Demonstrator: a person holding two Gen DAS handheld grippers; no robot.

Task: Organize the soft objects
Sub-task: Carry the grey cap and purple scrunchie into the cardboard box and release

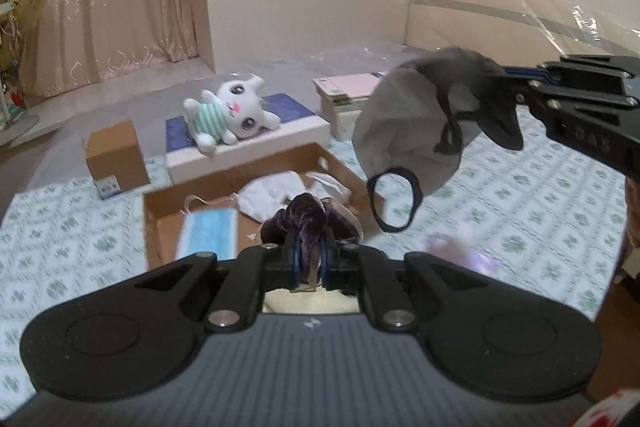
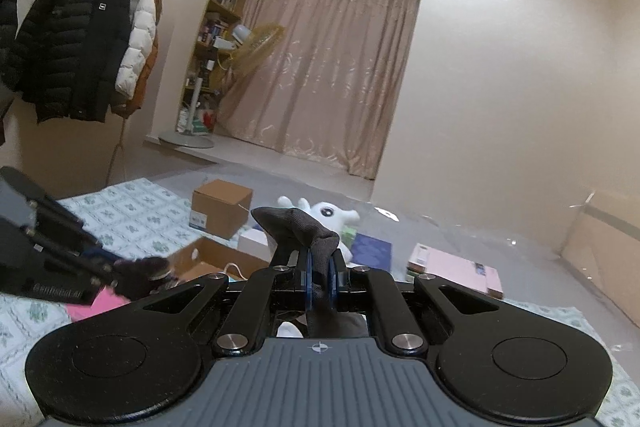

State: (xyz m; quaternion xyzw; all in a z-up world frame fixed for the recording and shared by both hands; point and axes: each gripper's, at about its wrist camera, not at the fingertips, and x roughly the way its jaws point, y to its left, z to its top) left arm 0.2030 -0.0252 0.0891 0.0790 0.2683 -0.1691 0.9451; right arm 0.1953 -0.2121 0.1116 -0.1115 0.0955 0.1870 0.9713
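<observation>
Left tongs (image 1: 310, 251) clamp the scrunchie (image 1: 310, 217) right above the box (image 1: 168, 211); right tongs (image 2: 320, 279) pinch the mask (image 1: 404, 131), hanging beyond the box's right edge.

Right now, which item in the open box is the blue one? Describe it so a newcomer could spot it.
Find the open cardboard box on the green-patterned floor mat, in front of the white plush toy. In its near left part lies a blue face mask, flat and pleated. It is the only blue item there; the cloth beside it is white.
</observation>
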